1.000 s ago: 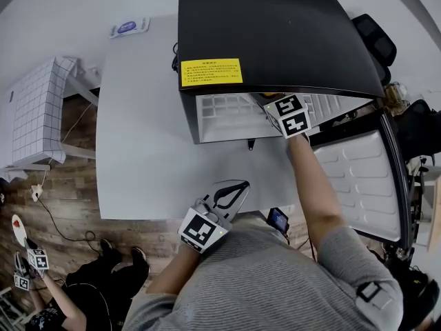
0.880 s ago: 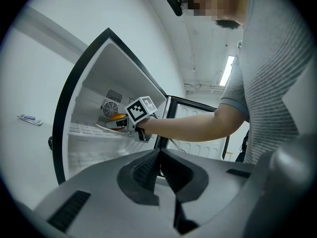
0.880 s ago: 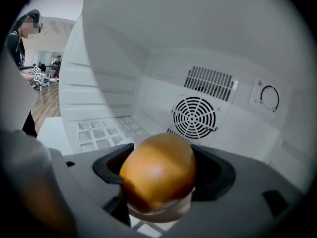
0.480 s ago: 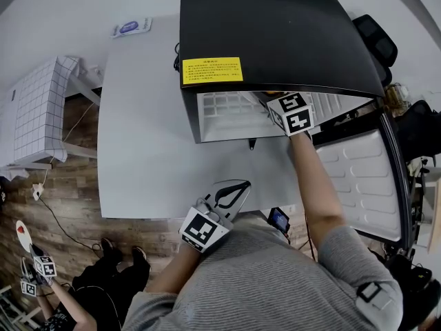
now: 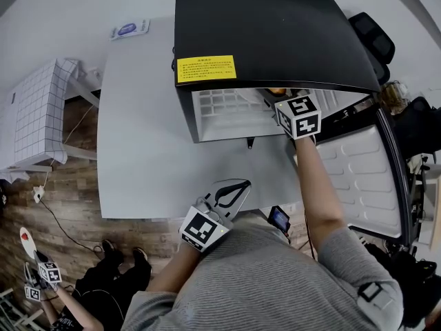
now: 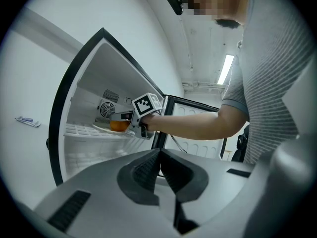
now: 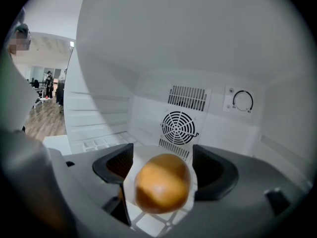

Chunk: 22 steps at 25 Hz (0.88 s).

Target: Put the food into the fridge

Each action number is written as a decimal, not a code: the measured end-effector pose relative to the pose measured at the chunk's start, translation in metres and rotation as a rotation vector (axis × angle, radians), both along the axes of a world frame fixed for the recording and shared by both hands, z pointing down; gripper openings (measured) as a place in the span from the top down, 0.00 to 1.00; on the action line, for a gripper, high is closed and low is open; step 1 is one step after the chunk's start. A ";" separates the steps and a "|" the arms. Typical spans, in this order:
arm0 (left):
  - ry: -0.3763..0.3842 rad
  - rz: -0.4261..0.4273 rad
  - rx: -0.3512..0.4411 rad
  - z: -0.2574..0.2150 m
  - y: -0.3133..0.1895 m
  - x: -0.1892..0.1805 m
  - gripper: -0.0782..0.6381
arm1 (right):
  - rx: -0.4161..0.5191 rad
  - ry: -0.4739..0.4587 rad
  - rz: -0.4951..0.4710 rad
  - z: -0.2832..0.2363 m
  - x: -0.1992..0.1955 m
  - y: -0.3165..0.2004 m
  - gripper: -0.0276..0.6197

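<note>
A golden-brown bun (image 7: pixel 162 181) lies on a white plate (image 7: pixel 151 150) on the upper wire shelf (image 5: pixel 227 105) of the small black fridge (image 5: pixel 269 26). My right gripper (image 7: pixel 162 168) reaches into the fridge and stands open, one jaw on each side of the bun, not touching it. The left gripper view shows the bun (image 6: pixel 118 125) just beyond the right gripper (image 6: pixel 130 124). My left gripper (image 5: pixel 242 184) is shut on nothing, low over the grey table's (image 5: pixel 145 150) near edge.
The fridge door (image 5: pixel 362 178) hangs open to the right. A fan grille (image 7: pixel 179 127) and dial (image 7: pixel 243 101) are on the fridge's back wall. A small blue-and-white packet (image 5: pixel 129 27) lies on the table's far left. A white grid rack (image 5: pixel 38 109) stands left of the table.
My right gripper has drawn back a little toward the fridge's opening. The left gripper has stayed where it was.
</note>
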<state>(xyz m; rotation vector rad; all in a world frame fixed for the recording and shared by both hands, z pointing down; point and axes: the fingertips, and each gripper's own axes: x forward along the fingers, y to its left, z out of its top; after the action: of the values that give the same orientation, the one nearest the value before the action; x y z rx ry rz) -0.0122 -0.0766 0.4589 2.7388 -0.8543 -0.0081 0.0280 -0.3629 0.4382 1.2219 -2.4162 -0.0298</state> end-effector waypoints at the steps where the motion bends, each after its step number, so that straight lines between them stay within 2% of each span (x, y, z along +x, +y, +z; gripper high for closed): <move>1: -0.001 0.002 0.011 -0.001 0.000 0.000 0.88 | 0.004 -0.010 0.000 -0.003 0.001 0.002 0.40; 4: -0.005 0.010 0.037 -0.004 0.000 0.003 0.88 | 0.018 -0.022 -0.005 -0.009 0.003 0.009 0.40; 7: -0.004 0.012 0.015 -0.002 0.003 0.006 0.88 | 0.033 -0.035 -0.004 -0.015 0.006 0.018 0.40; 22: -0.016 0.030 0.023 -0.005 0.012 0.015 0.88 | 0.064 -0.125 0.001 -0.027 0.021 0.075 0.41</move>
<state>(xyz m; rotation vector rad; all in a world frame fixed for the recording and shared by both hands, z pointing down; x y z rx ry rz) 0.0025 -0.0645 0.4543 2.7762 -0.8220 0.0106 0.0486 -0.2880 0.4110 1.2884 -2.5405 -0.0318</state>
